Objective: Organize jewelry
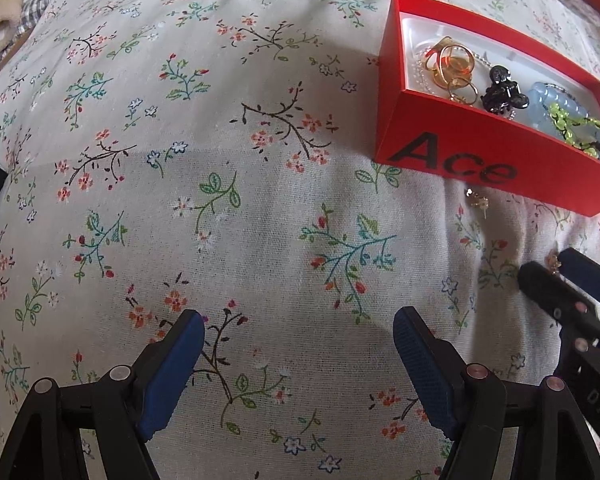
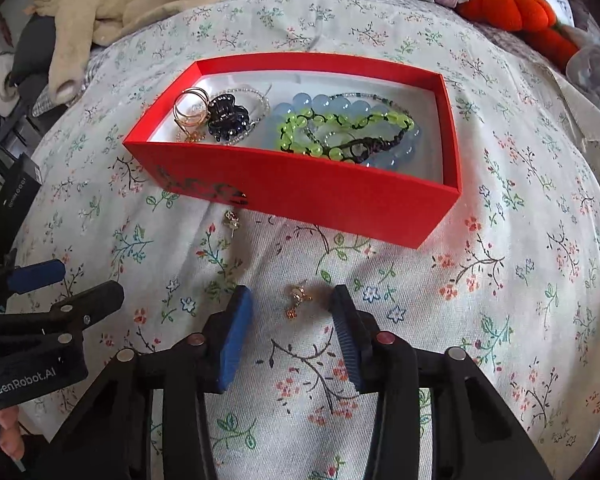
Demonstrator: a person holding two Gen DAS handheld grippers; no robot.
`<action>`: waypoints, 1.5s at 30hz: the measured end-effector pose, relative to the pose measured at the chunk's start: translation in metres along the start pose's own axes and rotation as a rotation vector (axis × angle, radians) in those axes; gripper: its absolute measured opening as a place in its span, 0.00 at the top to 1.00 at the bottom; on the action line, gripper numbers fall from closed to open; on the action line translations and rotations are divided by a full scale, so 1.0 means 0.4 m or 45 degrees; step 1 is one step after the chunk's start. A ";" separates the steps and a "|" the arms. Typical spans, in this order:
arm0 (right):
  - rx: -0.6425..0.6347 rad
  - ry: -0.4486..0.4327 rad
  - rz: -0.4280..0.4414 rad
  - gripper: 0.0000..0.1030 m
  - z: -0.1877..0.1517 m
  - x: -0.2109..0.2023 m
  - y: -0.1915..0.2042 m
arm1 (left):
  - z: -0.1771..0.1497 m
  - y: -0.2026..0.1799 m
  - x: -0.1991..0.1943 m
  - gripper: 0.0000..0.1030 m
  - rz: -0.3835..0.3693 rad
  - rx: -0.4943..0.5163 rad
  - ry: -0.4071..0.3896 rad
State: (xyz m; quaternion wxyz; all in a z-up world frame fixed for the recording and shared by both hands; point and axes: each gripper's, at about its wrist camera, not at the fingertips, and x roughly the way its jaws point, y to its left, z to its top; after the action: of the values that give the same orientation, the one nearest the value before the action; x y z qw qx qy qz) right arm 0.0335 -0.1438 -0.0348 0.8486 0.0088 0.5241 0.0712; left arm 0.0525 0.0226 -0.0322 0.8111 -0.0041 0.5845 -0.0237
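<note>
- The right tongs (image 2: 292, 312) point steeply down at the bed's floral sheet (image 2: 500, 280), jaws partly apart, straddling a small gold earring (image 2: 297, 299). The pads do not touch it; it lies loose on the cloth between the blue pads.
- The earring's fine shape is hard to make out; its long axis appears to run from upper right to lower left in the right wrist view.
- In the left wrist view the right tongs enter from the right edge, largely cut off, and only a speck of that earring (image 1: 555, 264) shows between their tips.
- A second gold stud earring (image 2: 232, 220) lies on the sheet just beside the near wall of the red box (image 2: 300, 192), its post pointing down the frame, away from the box.
- The box's long axis runs left to right. Its near wall hides the lower parts of the contents; the printed lettering is blurred in the right wrist view.
- Inside: gold rings (image 2: 190, 110), a black hair claw (image 2: 228, 120), a pale blue bead bracelet (image 2: 300, 104) and a green bead bracelet (image 2: 300, 128), partly overlapping.
- The left tongs (image 1: 298, 338) stand wide apart over bare sheet, holding nothing.
</note>
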 end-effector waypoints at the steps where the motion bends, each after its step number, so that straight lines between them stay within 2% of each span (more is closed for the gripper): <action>1: -0.001 -0.001 0.004 0.71 0.003 0.001 0.002 | 0.001 0.002 0.001 0.21 -0.002 -0.001 0.001; 7: -0.003 -0.002 0.027 0.91 0.014 -0.002 0.004 | 0.000 0.003 0.000 0.21 -0.011 0.002 -0.007; 16: 0.003 -0.049 0.065 0.92 0.007 -0.044 -0.036 | -0.002 -0.016 0.003 0.21 -0.048 0.035 -0.016; 19: 0.029 -0.063 0.091 0.92 0.003 -0.064 -0.064 | 0.000 -0.033 0.002 0.21 -0.098 0.057 -0.038; 24: 0.024 -0.085 0.106 0.92 0.003 -0.088 -0.097 | 0.007 -0.069 -0.004 0.23 -0.301 0.113 -0.118; 26: 0.008 -0.082 0.109 0.92 0.002 -0.091 -0.104 | 0.008 -0.086 -0.007 0.28 -0.358 0.150 -0.161; 28: -0.010 -0.074 0.114 0.92 -0.002 -0.091 -0.108 | 0.011 -0.108 0.001 0.39 -0.383 0.195 -0.175; 29: -0.020 -0.070 0.119 0.92 -0.007 -0.092 -0.109 | 0.012 -0.115 0.008 0.41 -0.395 0.217 -0.169; 31: -0.043 -0.061 0.134 0.92 -0.013 -0.091 -0.105 | 0.010 -0.125 0.028 0.54 -0.421 0.243 -0.140; 38: -0.089 -0.044 0.165 0.92 -0.025 -0.089 -0.105 | 0.020 -0.145 0.043 0.58 -0.437 0.244 -0.200; 45: -0.050 -0.046 0.170 0.92 -0.014 -0.086 -0.138 | 0.043 -0.172 0.061 0.71 -0.436 0.212 -0.251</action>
State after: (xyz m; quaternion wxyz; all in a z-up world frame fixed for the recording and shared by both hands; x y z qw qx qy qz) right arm 0.0196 -0.2033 -0.0117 0.8513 0.0284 0.5055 0.1376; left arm 0.0742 -0.0476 -0.0475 0.8459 -0.0387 0.4892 -0.2089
